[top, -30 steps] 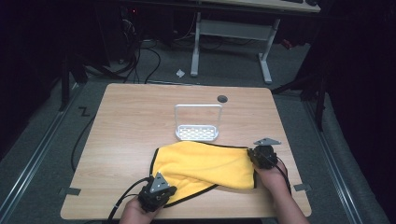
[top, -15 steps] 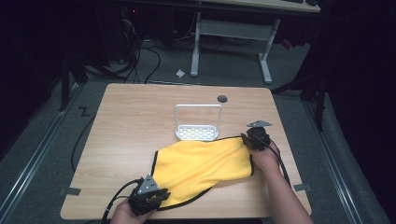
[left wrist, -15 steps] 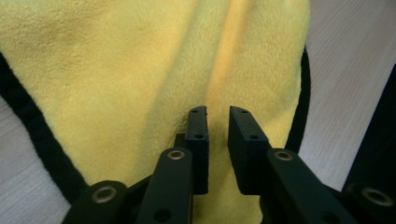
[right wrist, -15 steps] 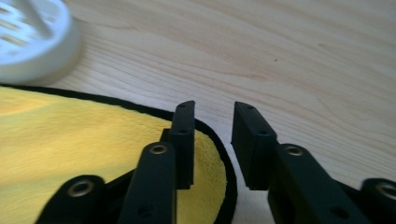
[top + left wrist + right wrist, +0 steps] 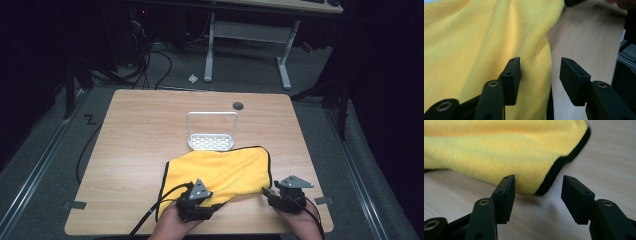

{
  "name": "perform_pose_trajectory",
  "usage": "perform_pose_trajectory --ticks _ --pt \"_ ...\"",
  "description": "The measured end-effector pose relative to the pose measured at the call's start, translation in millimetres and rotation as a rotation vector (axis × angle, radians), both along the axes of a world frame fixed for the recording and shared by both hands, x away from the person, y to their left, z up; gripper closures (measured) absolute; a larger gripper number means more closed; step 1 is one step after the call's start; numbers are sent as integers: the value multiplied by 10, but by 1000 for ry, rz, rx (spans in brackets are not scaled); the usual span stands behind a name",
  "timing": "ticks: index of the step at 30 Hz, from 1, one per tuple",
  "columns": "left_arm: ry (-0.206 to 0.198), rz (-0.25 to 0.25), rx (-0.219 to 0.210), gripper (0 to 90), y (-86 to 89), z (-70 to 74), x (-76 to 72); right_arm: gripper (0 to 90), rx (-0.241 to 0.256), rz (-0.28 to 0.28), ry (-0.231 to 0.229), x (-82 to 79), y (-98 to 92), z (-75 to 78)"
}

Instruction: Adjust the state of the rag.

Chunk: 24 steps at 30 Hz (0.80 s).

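Note:
A yellow cloth (image 5: 225, 169) with black trim lies spread on the near half of the wooden table (image 5: 140, 150). My left gripper (image 5: 216, 204) sits at the cloth's near edge. In the left gripper view it (image 5: 539, 67) is open, one jaw over the cloth (image 5: 474, 37) and one over bare wood. My right gripper (image 5: 267, 194) is at the cloth's near right corner. In the right gripper view it (image 5: 537, 185) is open, with the trimmed corner of the cloth (image 5: 499, 150) just ahead of the jaws and untouched.
A small white wire rack (image 5: 211, 132) stands just beyond the cloth's far edge. A dark round grommet (image 5: 238, 105) sits near the table's far edge. Bare wood lies to the left of the cloth. Cables trail off the table's front left.
My right gripper pulled back from the cloth's far right corner to its near right corner. My left gripper shifted right. The cloth now lies flatter, its far edge by the rack.

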State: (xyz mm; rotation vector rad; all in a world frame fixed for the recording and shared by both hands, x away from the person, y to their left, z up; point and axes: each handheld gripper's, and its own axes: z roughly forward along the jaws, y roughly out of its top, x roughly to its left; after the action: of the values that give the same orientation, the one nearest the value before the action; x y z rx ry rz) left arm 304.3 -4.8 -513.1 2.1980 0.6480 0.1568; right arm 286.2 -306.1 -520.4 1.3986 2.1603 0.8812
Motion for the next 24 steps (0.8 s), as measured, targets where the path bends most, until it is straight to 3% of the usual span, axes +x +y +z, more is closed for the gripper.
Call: perform_pose_trajectory --ticks 1,2,3,4,5,7,8,10,11,12,15,16,17,18,21,24 --pt "5 2 25 550 -58 -18 43 497 0 11 25 33 -4 -43" --pt "10 3 42 650 -89 -33 77 668 -2 18 10 40 4 -43" --pt "10 3 42 756 -89 -33 77 668 -2 18 10 40 4 -43" --pt "-3 16 42 823 -78 -18 113 833 -18 31 -35 69 30 46" --pt "-3 16 42 840 -78 -18 113 848 -26 42 -59 94 63 111" --pt "-23 28 26 847 -23 21 142 854 -36 53 -84 133 104 178" --pt "-24 46 6 846 34 49 180 861 -43 67 -133 253 202 315" --pt "30 77 -50 842 142 59 284 861 -38 72 -145 337 261 379" --pt "70 112 -49 817 212 23 380 858 -37 87 -174 546 402 474" --pt "82 128 -49 792 240 -2 413 855 -48 88 -178 667 478 491" --pt "97 150 -48 730 281 -43 449 844 -46 82 -159 918 601 468" --pt "94 156 -47 692 293 -55 448 817 -87 88 -119 1152 707 365" --pt "93 156 -50 692 294 -64 441 817 -87 88 -119 1152 707 365" --pt "79 152 -38 655 285 -71 424 748 -107 85 -65 1310 767 244" --pt "76 151 -28 659 281 -91 435 657 -88 62 -76 1304 706 275" --pt "82 152 -36 670 290 -104 445 642 -86 59 -142 1056 591 439"
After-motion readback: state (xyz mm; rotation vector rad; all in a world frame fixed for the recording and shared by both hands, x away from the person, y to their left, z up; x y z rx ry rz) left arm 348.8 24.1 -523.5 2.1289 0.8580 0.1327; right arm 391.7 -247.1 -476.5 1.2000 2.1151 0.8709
